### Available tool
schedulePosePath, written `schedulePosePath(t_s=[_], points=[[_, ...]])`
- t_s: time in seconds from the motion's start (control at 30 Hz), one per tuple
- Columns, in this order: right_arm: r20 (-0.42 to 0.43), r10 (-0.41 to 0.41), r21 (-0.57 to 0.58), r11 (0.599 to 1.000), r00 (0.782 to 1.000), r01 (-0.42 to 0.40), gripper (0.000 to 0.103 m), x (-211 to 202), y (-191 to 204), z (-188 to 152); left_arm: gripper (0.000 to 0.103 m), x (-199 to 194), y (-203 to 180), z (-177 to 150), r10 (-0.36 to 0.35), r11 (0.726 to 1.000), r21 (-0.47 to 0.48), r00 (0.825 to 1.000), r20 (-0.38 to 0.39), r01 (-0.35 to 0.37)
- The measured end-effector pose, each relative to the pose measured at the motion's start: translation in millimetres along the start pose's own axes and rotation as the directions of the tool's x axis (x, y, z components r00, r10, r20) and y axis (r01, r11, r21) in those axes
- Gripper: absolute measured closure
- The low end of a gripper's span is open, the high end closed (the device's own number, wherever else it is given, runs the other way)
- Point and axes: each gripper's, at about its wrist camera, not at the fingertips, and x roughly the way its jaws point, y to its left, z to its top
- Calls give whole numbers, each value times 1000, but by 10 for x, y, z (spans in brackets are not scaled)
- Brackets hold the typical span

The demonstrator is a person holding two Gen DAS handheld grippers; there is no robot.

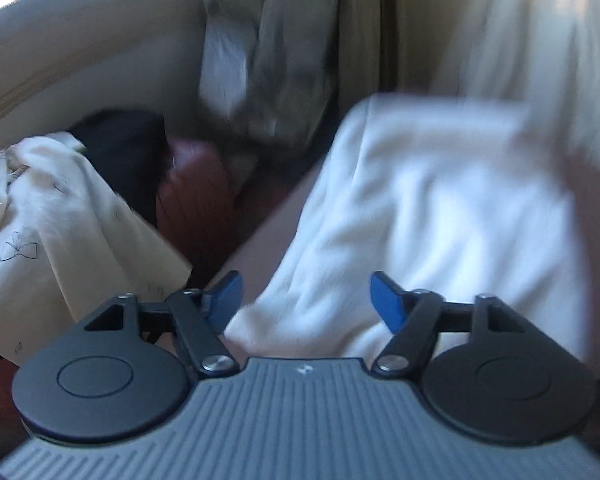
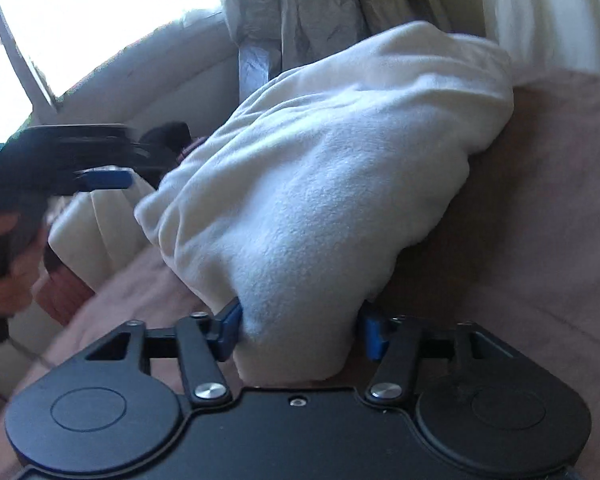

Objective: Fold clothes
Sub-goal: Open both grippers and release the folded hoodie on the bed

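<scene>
1. Starting at the left: left gripper (image 1: 308, 300) open, blue pads spread and pressing on nothing, with only the near corner of the white fleece (image 1: 440, 200) lying in the gap between them.
2. Well off to the left of that gripper: a cream cloth (image 1: 60, 220) printed with small bow outlines, and a dark garment (image 1: 128, 152) behind it, both apart from the fleece.
3. Straight ahead and to the right of the left gripper: the fleece itself, long axis running from the jaws up and away to the right, spread over a pinkish cover (image 1: 260, 248).
4. Moving right: right gripper (image 2: 300, 332) clamped on a thick bunch of the fleece, cloth filling the whole gap and both pads touching it; from there mounding forward and up to the right.
5. Judging nearness: right gripper already on the fleece, left gripper only at its corner, so likely needing a short reach forward and a close before any fold.
6. Reading for writing: no brand or label legible anywhere; a small pale emblem (image 1: 302, 370) on the left gripper's body too small to make out; the bows are drawings only.
</scene>
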Motion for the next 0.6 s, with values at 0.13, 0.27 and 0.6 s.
schedulePosePath(t_s=[0.13,0.27,0.6], points=[[-21,-17,-15,1000,1000,17,48,-43,-76,0,31,387,53,-75,51,996,-65,995,-86,-57],[-28,-89,-123,989,996,85,47,-50,113,-51,13,399,-100,-34,186,983,19,980,-65,-185],[39,-214,-348,913,976,214,22,-1151,563,50,22,-803,-416,-199,189,982,-11,982,10,-189]])
